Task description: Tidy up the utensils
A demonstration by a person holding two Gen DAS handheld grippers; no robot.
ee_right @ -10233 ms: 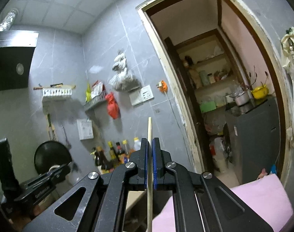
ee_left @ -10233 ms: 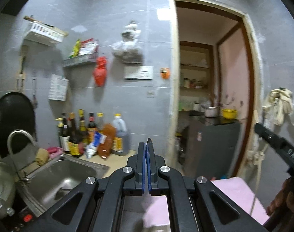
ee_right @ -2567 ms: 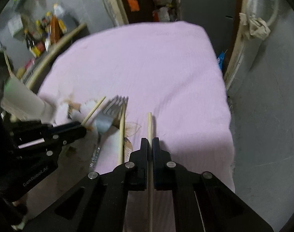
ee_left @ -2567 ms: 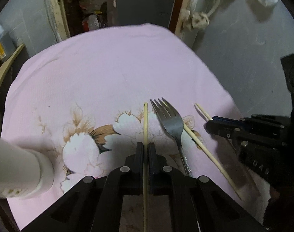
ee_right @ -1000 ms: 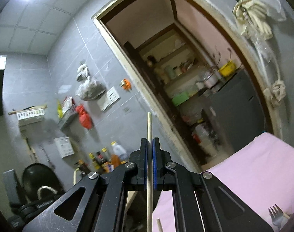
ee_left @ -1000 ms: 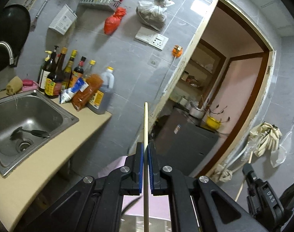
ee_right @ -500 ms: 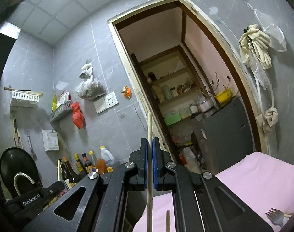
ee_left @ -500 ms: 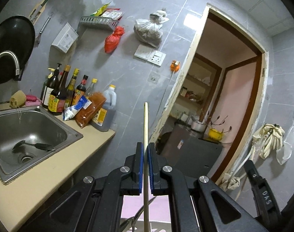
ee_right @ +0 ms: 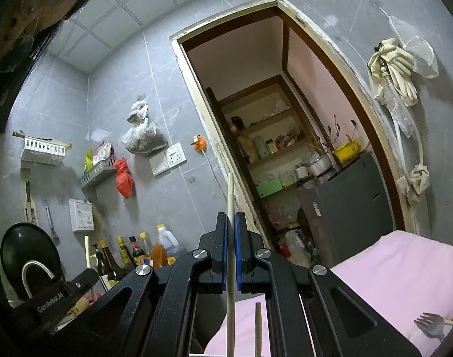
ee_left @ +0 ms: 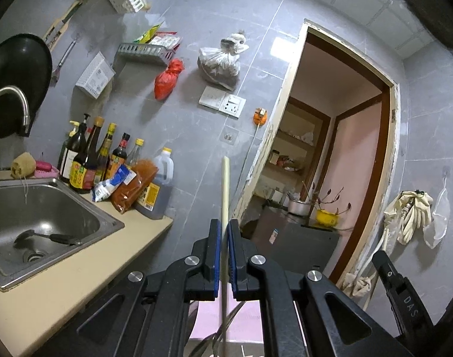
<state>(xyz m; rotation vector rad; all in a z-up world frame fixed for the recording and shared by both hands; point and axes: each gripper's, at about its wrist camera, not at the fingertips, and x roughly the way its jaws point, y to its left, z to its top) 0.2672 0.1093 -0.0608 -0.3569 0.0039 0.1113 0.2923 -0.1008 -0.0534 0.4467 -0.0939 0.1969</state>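
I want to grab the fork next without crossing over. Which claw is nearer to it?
Right. The fork lies on the pink cloth, low and right of the right claw. The left claw points toward the sink counter, fork out of its view.

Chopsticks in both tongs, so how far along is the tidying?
Nothing looks put away yet. In hand: the left tongs clamp one chopstick, the right tongs another chopstick, both raised. Left: a fork lies on the pink cloth.

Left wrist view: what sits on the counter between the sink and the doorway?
A cluster of sauce bottles, two leaning packets and a large oil jug against the wall, then bare counter up to its end before the doorway.
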